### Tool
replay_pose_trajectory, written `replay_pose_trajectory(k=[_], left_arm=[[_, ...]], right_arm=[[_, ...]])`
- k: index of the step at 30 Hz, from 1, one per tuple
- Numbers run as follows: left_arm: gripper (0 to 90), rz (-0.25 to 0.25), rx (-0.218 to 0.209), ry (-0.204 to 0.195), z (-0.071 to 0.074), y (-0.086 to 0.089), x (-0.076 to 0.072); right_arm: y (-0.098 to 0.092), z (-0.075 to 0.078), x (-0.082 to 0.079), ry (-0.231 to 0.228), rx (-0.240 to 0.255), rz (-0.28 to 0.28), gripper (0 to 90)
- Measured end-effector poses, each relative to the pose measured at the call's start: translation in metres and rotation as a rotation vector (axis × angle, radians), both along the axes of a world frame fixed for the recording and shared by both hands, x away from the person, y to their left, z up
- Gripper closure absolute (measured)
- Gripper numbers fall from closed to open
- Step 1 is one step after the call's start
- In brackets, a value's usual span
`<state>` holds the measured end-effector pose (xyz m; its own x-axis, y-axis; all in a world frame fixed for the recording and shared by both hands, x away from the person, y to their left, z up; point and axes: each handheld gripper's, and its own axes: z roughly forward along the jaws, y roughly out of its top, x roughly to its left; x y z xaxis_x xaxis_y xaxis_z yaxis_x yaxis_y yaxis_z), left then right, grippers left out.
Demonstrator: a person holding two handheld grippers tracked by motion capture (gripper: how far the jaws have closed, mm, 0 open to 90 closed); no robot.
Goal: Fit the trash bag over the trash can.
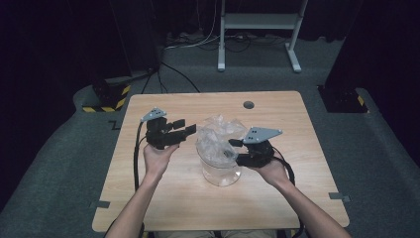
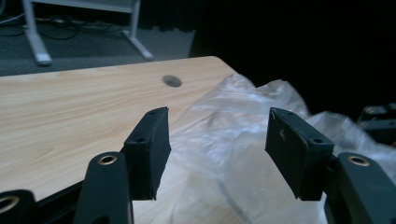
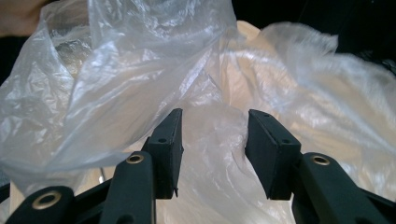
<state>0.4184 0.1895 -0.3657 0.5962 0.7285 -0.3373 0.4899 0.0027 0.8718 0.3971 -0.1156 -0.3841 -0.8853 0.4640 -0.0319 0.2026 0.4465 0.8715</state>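
A clear round container [image 1: 221, 174] stands mid-table, lined with a crumpled clear plastic bag [image 1: 218, 130] that puffs up above its rim. My left gripper [image 1: 185, 126] hovers just left of the bag, open, with nothing between its jaws; in the left gripper view [image 2: 217, 140] the bag [image 2: 247, 105] lies beyond the pads. At the container's right side my right gripper [image 1: 236, 151] points into the bag. In the right gripper view [image 3: 214, 140] its jaws stand apart, with loose film of the bag [image 3: 140, 60] in front of and between them and no pad pressing it.
The wooden table [image 1: 277, 198] has a round cable hole [image 1: 248, 105] near its far edge. Beyond it stand a white metal frame [image 1: 257, 22] and dark stands with yellow-black striped feet [image 1: 106, 98] on grey carpet. Cables trail from both grippers.
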Motion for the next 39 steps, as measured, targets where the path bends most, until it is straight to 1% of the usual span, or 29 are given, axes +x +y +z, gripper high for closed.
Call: replay_pose_trajectory(k=[1, 2, 4, 5, 7, 8, 9, 11, 14, 16, 18, 19, 20, 21, 22, 23, 24, 25, 26, 27, 28, 31, 33, 34, 35, 36, 37, 38, 39], left_arm=[[39.5, 0.0, 0.0, 0.0, 0.0, 0.0, 0.0], [39.5, -0.017, -0.007, -0.003, 0.003, -0.004, 0.002], [38.0, -0.052, -0.035, -0.003, 0.008, -0.011, 0.004], [37.2, -0.066, -0.045, -0.009, 0.009, -0.014, 0.004], [35.8, -0.117, -0.035, -0.017, 0.014, -0.027, 0.004], [35.2, -0.117, -0.035, -0.017, 0.014, -0.027, 0.004], [35.2, -0.137, -0.029, -0.015, 0.015, -0.032, 0.005], [34.0, -0.175, -0.006, 0.0, 0.015, -0.043, 0.006], [31.6, -0.202, 0.032, 0.021, 0.013, -0.053, 0.005], [31.0, -0.221, 0.057, 0.039, 0.013, -0.058, 0.004], [30.7, -0.229, 0.076, 0.046, 0.013, -0.06, 0.003], [29.7, -0.24, 0.107, 0.05, 0.013, -0.063, -0.001], [29.9, -0.246, 0.119, 0.054, 0.013, -0.065, -0.004], [30.9, -0.246, 0.119, 0.054, 0.013, -0.065, -0.004], [32.8, -0.255, 0.147, 0.049, 0.014, -0.068, -0.01], [35.6, -0.255, 0.147, 0.049, 0.014, -0.068, -0.01], [35.6, -0.254, 0.155, 0.048, 0.014, -0.069, -0.014], [42.5, -0.256, 0.178, 0.039, 0.013, -0.069, -0.021], [46.4, -0.256, 0.187, 0.036, 0.012, -0.069, -0.024], [50.0, -0.256, 0.187, 0.036, 0.012, -0.069, -0.024], [50.0, -0.255, 0.199, 0.035, 0.011, -0.067, -0.028], [61.5, -0.246, 0.22, 0.043, 0.008, -0.061, -0.036], [67.0, -0.246, 0.229, 0.046, 0.006, -0.058, -0.041], [71.2, -0.244, 0.239, 0.045, 0.004, -0.054, -0.047], [73.1, -0.244, 0.239, 0.045, 0.004, -0.054, -0.047], [73.1, -0.243, 0.246, 0.048, 0.003, -0.053, -0.05], [74.8, -0.246, 0.261, 0.049, 0.003, -0.052, -0.054], [76.9, -0.243, 0.28, 0.051, 0.001, -0.051, -0.061], [77.5, -0.242, 0.289, 0.052, 0.0, -0.05, -0.065]], right_arm=[[0.0, 0.0, 0.0, 0.0, 0.0, 0.0, 56.0], [-0.001, -0.001, -0.002, -0.001, -0.007, -0.003, 55.8], [-0.003, -0.003, -0.006, -0.003, -0.018, -0.011, 55.6], [-0.004, -0.003, -0.009, -0.004, -0.022, -0.016, 55.4], [-0.006, -0.004, -0.014, -0.012, -0.033, -0.023, 55.2], [-0.006, -0.004, -0.014, -0.012, -0.033, -0.023, 55.2], [-0.006, -0.004, -0.016, -0.014, -0.037, -0.027, 55.1], [-0.007, -0.004, -0.019, -0.022, -0.046, -0.034, 55.1], [-0.007, -0.005, -0.024, -0.031, -0.061, -0.043, 55.0], [-0.007, -0.005, -0.025, -0.037, -0.069, -0.045, 55.1], [-0.007, -0.005, -0.025, -0.038, -0.074, -0.05, 55.1], [-0.007, -0.005, -0.025, -0.035, -0.073, -0.057, 55.1], [-0.008, -0.004, -0.024, -0.035, -0.07, -0.058, 55.1], [-0.008, -0.004, -0.024, -0.035, -0.07, -0.058, 55.1], [-0.008, -0.004, -0.023, -0.033, -0.067, -0.057, 55.1], [-0.008, -0.004, -0.023, -0.033, -0.067, -0.057, 55.1], [-0.008, -0.003, -0.023, -0.033, -0.067, -0.054, 55.1], [-0.008, -0.002, -0.021, -0.033, -0.062, -0.052, 55.1], [-0.008, -0.001, -0.019, -0.038, -0.058, -0.048, 55.1], [-0.008, -0.001, -0.019, -0.038, -0.058, -0.048, 55.1], [-0.008, 0.001, -0.017, -0.041, -0.053, -0.046, 55.1], [-0.007, 0.006, -0.009, -0.044, -0.026, -0.041, 55.2], [-0.006, 0.008, -0.003, -0.034, -0.007, -0.038, 55.7], [-0.006, 0.01, 0.003, -0.025, 0.006, -0.031, 56.5], [-0.006, 0.011, 0.006, -0.017, 0.017, -0.027, 57.1], [-0.006, 0.011, 0.006, -0.017, 0.017, -0.027, 57.1], [-0.006, 0.012, 0.009, -0.007, 0.031, -0.025, 57.9], [-0.005, 0.013, 0.015, 0.011, 0.047, -0.019, 59.6], [-0.005, 0.013, 0.016, 0.014, 0.051, -0.017, 60.2]])
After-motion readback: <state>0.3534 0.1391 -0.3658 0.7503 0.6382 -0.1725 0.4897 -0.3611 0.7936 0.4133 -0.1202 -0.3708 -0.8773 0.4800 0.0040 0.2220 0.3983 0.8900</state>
